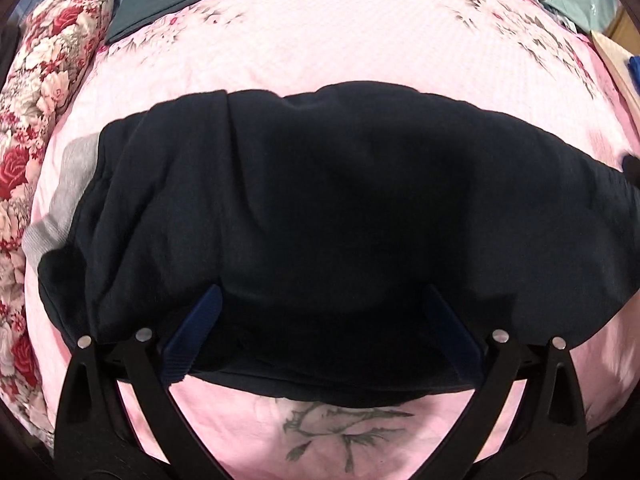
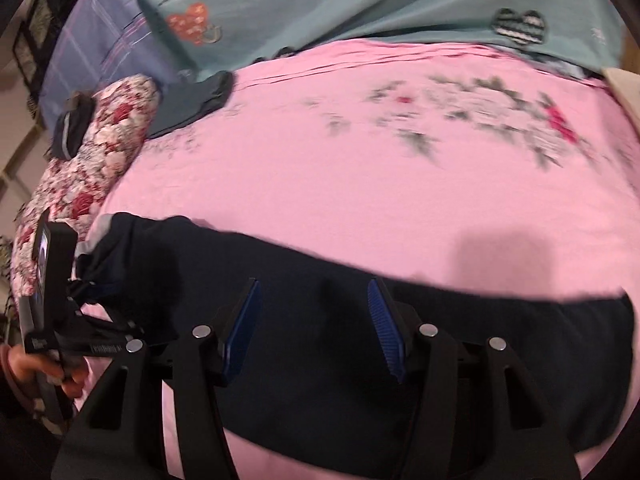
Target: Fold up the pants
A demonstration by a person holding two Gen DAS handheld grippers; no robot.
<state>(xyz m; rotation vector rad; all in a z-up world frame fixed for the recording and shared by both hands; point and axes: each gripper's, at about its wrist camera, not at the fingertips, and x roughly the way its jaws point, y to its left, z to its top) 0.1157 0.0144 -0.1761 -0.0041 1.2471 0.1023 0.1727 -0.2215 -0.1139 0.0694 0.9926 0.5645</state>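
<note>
Matt dark fleecy cloth pants (image 1: 320, 200) on smooth pink printed cotton sheet (image 1: 340, 48); ribbed blue plastic pads (image 2: 386, 320).

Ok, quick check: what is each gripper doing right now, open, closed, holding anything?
Left gripper: open wide over the dark pants, gripping nothing.
Right gripper: open above the pants, nothing between its pads.

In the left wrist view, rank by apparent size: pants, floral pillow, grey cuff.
1. Pants, largest, and nearest the camera.
2. Floral pillow.
3. Grey cuff, smallest; it is partly hidden under the pants.
</note>
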